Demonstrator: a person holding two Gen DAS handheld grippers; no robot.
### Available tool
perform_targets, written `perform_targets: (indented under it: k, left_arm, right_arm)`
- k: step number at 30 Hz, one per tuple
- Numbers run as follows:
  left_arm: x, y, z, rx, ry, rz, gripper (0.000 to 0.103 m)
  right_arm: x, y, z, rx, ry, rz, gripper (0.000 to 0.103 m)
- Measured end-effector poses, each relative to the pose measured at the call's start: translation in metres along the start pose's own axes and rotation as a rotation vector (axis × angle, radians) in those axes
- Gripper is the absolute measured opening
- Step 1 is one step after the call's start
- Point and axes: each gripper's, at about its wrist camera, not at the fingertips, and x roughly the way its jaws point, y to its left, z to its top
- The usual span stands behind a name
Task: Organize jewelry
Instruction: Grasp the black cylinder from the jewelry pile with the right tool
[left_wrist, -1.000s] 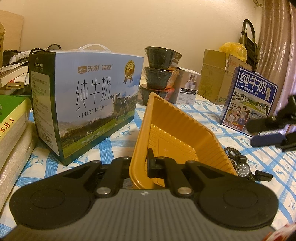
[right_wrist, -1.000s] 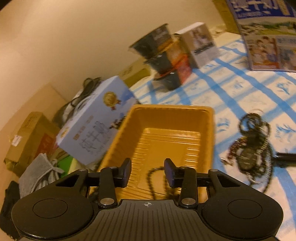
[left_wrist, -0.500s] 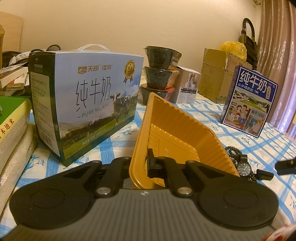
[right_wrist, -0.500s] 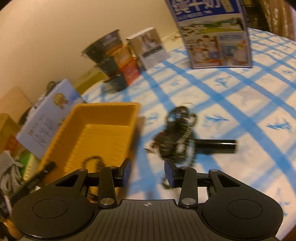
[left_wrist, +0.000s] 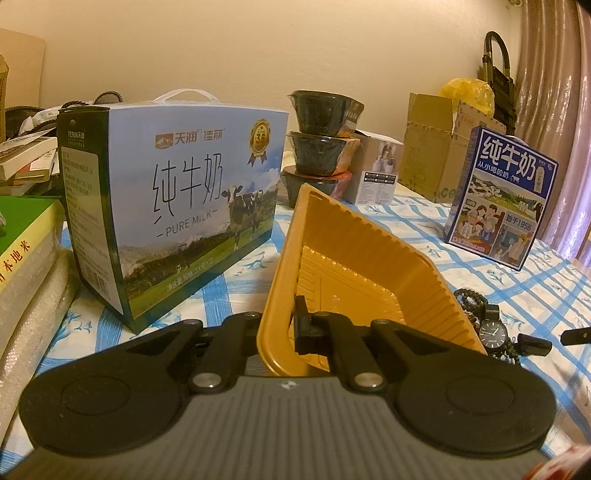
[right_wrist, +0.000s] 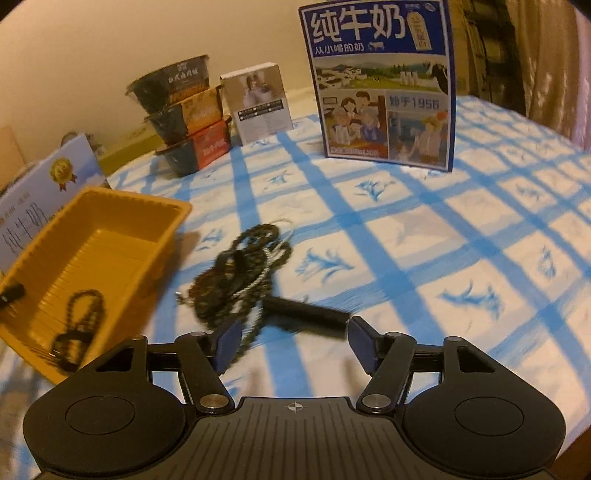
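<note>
Jewelry here is mostly one dark tangle (right_wrist: 240, 273) of beads, chain and a watch on the checked cloth (right_wrist: 443, 258), just beside the yellow tray (right_wrist: 110, 236), which the left gripper (left_wrist: 284, 328) pinches by its wall, probably to steady it for drop-offs. One bead loop (right_wrist: 79, 325) already lies inside. The heap has no clear long axis. A black stick (right_wrist: 306, 314) beside it runs sideways. Right gripper (right_wrist: 291, 341) has just been opening, nothing between its jaws
</note>
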Motion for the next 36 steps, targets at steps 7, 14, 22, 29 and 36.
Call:
perform_targets:
  k: [7, 14, 22, 29, 36]
  left_arm:
    - [0.002, -0.002, 0.002, 0.016, 0.000, 0.003, 0.006]
    - [0.003, -0.003, 0.001, 0.026, 0.004, 0.012, 0.006]
    - [0.003, -0.004, 0.001, 0.031, 0.007, 0.015, 0.006]
    - [0.003, -0.004, 0.001, 0.033, 0.007, 0.015, 0.006]
    - [0.004, -0.004, 0.001, 0.034, 0.009, 0.017, 0.006]
  right_arm:
    - [0.026, -0.007, 0.005, -0.161, 0.018, -0.008, 0.065]
    - [0.060, 0.002, 0.003, -0.338, 0.063, -0.010, 0.065]
    - [0.073, 0.016, -0.007, -0.500, 0.107, -0.004, 0.045]
    - [0.069, 0.023, -0.005, -0.471, 0.157, 0.028, 0.030]
    - [0.076, 0.033, -0.003, -0.477, 0.155, 0.033, 0.031]
